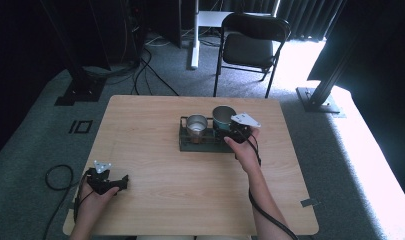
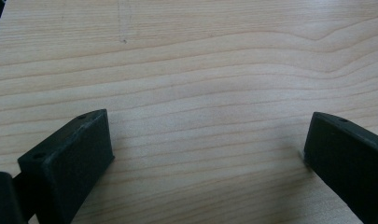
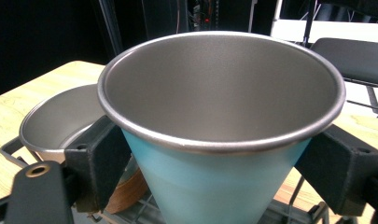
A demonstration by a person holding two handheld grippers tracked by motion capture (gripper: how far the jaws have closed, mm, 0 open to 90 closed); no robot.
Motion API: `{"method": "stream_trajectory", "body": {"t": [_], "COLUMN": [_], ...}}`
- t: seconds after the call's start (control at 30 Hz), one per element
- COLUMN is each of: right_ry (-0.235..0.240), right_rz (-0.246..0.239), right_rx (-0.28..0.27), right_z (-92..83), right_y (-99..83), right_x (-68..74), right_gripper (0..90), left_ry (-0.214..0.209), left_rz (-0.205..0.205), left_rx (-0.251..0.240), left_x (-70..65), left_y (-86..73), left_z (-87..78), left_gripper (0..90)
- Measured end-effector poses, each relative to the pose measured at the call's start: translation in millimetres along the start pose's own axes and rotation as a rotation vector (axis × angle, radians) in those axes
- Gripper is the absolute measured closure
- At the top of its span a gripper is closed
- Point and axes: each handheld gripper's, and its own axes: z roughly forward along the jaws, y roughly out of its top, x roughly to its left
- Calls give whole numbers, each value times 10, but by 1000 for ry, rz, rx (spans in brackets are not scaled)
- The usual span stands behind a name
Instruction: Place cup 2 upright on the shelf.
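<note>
A light blue metal cup [image 1: 223, 116] stands in the right end of a dark wire rack [image 1: 190, 146] at the middle of the wooden table. My right gripper [image 1: 228, 131] is around it; in the right gripper view both jaws press the blue cup [image 3: 224, 182] just under its steel rim. A copper-toned metal cup [image 1: 196, 125] sits in the rack to the left, and the right gripper view shows this copper cup [image 3: 60, 116] behind the left jaw. My left gripper [image 1: 122, 181] rests near the table's front left corner, open over bare wood [image 2: 207, 149].
A black folding chair [image 1: 250, 45] stands beyond the far table edge, beside a white desk leg [image 1: 194, 40]. Cables lie on the carpet at the left [image 1: 57, 175]. Bare tabletop [image 1: 190, 195] spreads between the rack and the front edge.
</note>
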Motion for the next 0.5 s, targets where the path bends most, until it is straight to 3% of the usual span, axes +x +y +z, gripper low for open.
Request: {"method": "stream_trajectory", "body": {"t": [0.5], "right_ry": [-31], "right_rz": [-13], "right_rx": [28], "right_z": [106], "right_y": [-101], "right_x": [12], "right_gripper": [147], "left_ry": [0], "left_rz": [0], "left_rx": [0], "left_x": [0], "left_y": [0], "left_z": [0], "left_gripper": [18]}}
